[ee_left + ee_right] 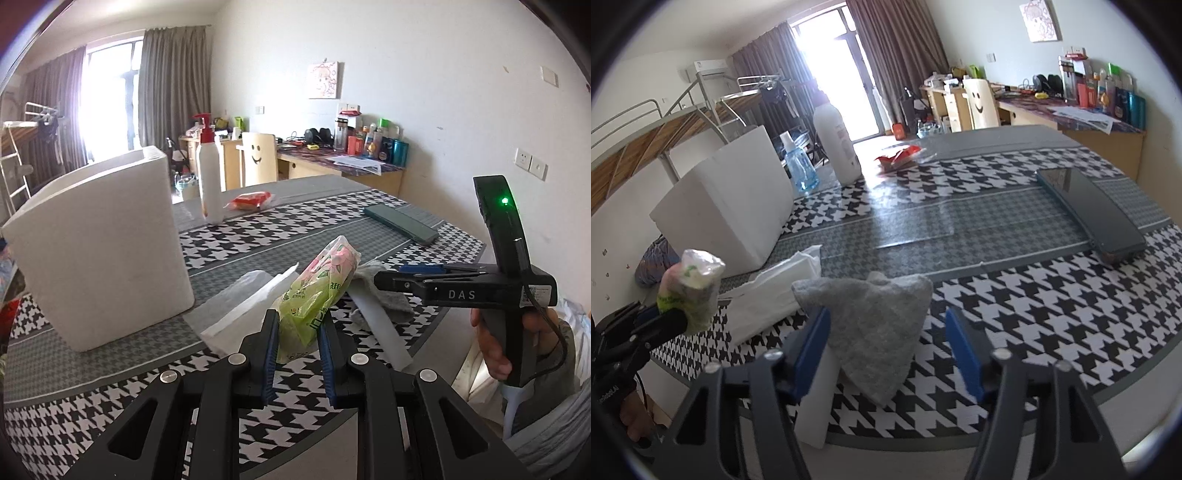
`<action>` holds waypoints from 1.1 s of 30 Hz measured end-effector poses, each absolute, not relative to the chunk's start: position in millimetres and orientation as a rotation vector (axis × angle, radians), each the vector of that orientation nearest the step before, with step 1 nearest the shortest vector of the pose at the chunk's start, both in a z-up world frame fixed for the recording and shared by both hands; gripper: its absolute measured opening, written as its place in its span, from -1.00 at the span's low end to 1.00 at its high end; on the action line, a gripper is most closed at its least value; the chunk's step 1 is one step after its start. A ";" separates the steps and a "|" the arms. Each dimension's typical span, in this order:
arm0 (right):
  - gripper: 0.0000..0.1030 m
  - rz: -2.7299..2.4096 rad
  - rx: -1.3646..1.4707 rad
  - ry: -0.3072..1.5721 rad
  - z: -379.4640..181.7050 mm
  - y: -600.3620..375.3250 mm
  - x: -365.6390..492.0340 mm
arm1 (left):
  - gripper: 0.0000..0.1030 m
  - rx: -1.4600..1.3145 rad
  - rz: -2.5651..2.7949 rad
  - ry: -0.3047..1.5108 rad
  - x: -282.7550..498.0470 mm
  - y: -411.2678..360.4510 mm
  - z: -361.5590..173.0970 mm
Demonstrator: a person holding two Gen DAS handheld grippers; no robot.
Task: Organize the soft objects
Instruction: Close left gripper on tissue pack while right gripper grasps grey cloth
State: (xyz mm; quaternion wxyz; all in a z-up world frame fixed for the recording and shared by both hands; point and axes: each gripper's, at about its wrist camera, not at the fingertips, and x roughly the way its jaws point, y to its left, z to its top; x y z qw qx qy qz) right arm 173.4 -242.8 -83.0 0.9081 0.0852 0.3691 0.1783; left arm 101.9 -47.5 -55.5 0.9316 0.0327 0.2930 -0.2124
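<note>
So, left gripper: clamped on the tissue pack.
Right gripper: wide, over the grey cloth.
Tip: lift clear, drop into the white box.

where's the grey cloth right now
The grey cloth lies on the houndstooth table near its front edge, just ahead of the open right gripper, right of the white tissue stack.
</note>
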 end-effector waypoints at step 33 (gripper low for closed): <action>-0.84 0.365 0.157 0.748 -61.0 -226.7 169.9 | -0.57 -0.015 -0.356 0.592 100.8 -15.8 -56.9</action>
